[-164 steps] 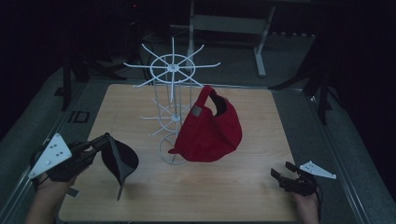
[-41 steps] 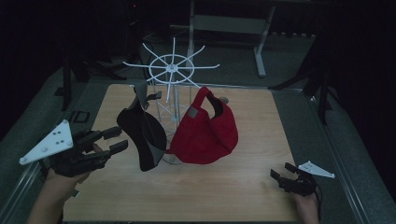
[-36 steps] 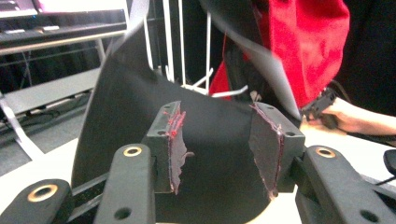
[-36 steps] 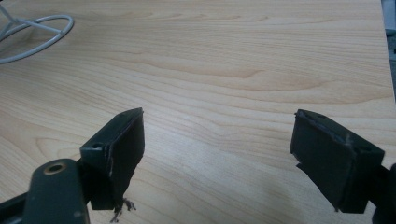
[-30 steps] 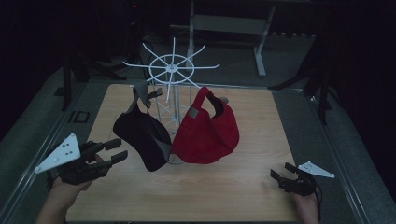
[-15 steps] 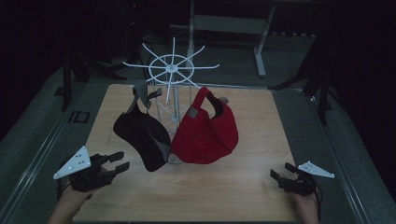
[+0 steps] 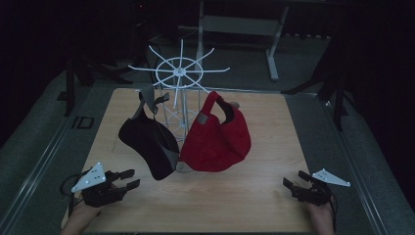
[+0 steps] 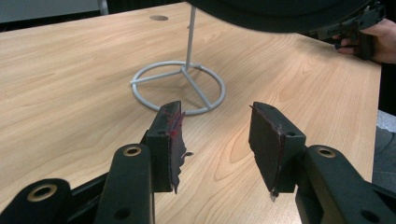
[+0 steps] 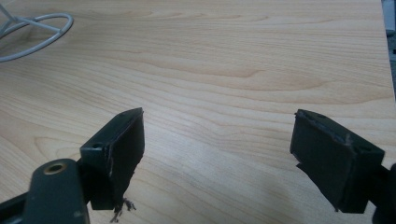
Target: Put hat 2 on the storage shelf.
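A white wire rack [image 7: 181, 93] stands mid-table on a ring base [image 8: 180, 88]. A black cap [image 7: 147, 142] hangs from its left side and a red cap [image 7: 218, 139] from its right. My left gripper [image 7: 131, 178] sits low at the table's front left, apart from the black cap, open with nothing between its pads [image 8: 217, 121]. The black cap's underside [image 8: 280, 11] hangs above the ring base in the left gripper view. My right gripper [image 7: 292, 178] rests at the front right, open wide over bare wood [image 9: 217, 126].
The wooden table [image 7: 264, 196] is bare along its front between the two hands. The rack's spokes [image 7: 215, 71] reach out above the caps. The right hand and its gripper [image 8: 359, 25] show across the table in the left gripper view.
The black cap has gone from my left gripper onto the rack's left side. The left hand has since pulled back and sunk to the table's front left. The right gripper has not moved.
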Tool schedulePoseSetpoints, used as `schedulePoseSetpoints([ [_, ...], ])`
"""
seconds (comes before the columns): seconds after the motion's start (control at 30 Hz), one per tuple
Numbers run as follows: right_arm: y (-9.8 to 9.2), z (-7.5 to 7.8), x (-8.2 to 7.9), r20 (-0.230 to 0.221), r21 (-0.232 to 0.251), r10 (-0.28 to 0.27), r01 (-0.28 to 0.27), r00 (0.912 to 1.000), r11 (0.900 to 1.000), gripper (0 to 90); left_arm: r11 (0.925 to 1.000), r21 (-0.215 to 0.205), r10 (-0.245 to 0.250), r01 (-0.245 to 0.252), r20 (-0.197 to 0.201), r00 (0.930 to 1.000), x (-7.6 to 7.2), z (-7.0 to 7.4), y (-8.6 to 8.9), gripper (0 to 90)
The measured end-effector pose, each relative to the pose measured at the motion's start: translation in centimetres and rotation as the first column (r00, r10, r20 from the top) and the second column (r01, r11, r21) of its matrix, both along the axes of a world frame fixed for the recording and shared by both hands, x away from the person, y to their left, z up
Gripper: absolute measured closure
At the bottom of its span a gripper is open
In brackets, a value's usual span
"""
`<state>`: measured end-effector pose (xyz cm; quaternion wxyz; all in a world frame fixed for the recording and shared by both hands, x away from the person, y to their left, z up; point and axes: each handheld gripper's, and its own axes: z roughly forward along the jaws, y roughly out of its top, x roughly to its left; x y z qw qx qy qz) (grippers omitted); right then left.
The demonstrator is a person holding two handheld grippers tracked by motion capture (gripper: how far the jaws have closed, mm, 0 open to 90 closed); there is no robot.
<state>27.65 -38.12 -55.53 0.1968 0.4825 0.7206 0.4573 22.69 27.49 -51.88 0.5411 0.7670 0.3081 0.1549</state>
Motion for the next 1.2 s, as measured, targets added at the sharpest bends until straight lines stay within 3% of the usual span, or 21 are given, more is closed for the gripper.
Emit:
schedulePoseSetpoints([
  [0.3,0.0,0.0,0.0,0.0,-0.002,-0.002,0.002,1.0,1.0,17.6,0.9998,-0.012,0.013,-0.013,-0.02,0.9997,0.0,-1.2,0.2,55.1],
  [0.63,0.0,0.0,0.0,0.001,-0.002,-0.005,0.005,1.0,1.0,17.6,0.9986,0.016,0.052,-0.051,-0.019,0.9985,-0.4,-2.3,0.8,55.0],
  [0.87,0.0,0.0,0.0,0.008,-0.002,-0.003,0.003,1.0,1.0,17.6,0.9962,-0.012,0.086,-0.086,-0.016,0.9962,-0.9,-2.9,1.5,55.1],
  [1.2,0.0,0.0,0.0,0.011,-0.008,-0.005,0.005,0.9999,1.0,17.6,0.9968,-0.001,0.08,-0.08,-0.025,0.9965,-1.2,-3.4,1.4,55.0],
])
